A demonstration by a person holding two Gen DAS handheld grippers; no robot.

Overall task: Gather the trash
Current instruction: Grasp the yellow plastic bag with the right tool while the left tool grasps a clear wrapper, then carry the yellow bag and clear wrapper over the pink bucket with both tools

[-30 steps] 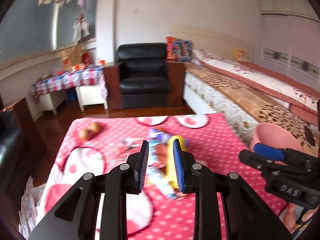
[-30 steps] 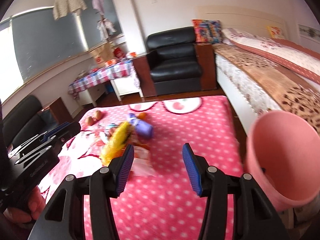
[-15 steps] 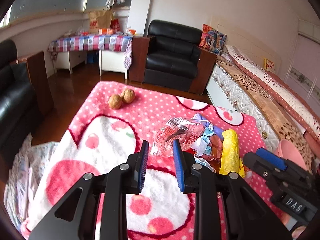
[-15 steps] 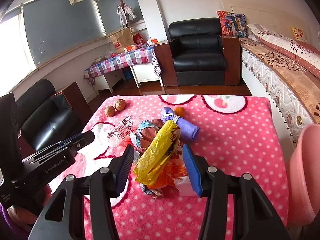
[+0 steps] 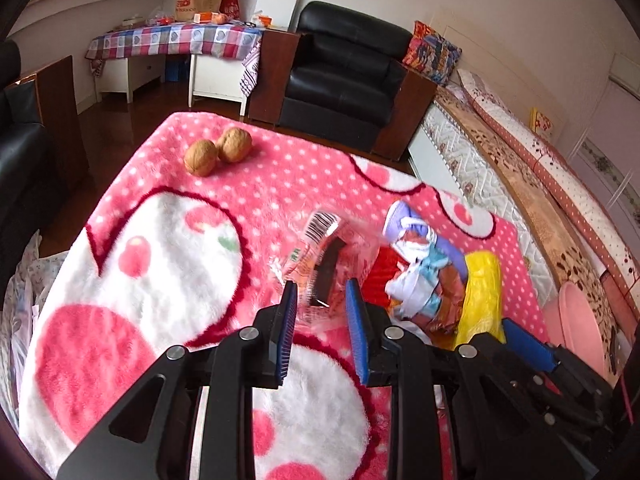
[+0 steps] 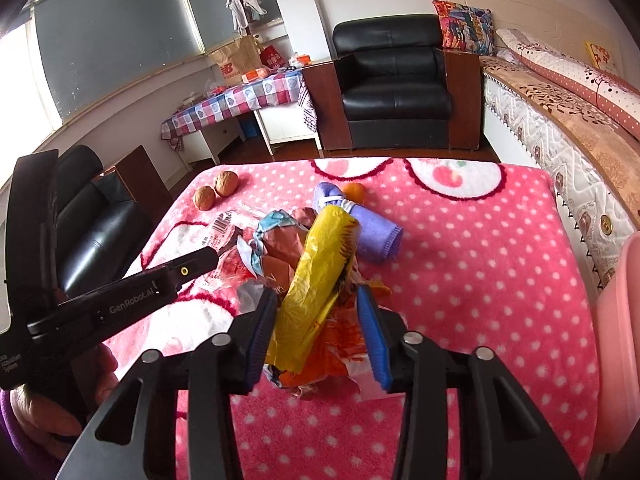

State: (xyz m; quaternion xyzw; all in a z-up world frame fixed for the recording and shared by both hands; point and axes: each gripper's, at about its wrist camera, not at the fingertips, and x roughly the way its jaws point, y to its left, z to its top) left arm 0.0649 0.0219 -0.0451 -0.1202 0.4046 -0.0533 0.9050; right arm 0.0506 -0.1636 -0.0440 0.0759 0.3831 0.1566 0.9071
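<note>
Now, left claw [image 5: 320, 306] parted around clear wrapper [image 5: 320, 252] (blurred), right claw [image 6: 318, 312] parted astride yellow wrapper [image 6: 316, 280].

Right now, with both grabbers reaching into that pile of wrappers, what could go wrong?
1. The right gripper straddles the yellow wrapper, but orange scraps lie tangled underneath; some may drop before reaching the pink bin.
2. The left gripper is at the clear wrapper, which looks thin and slippery, so it could slide out.
3. Both grippers work close together and might bump.

Both grippers have closed in on the wrappers [image 6: 316, 280].
</note>
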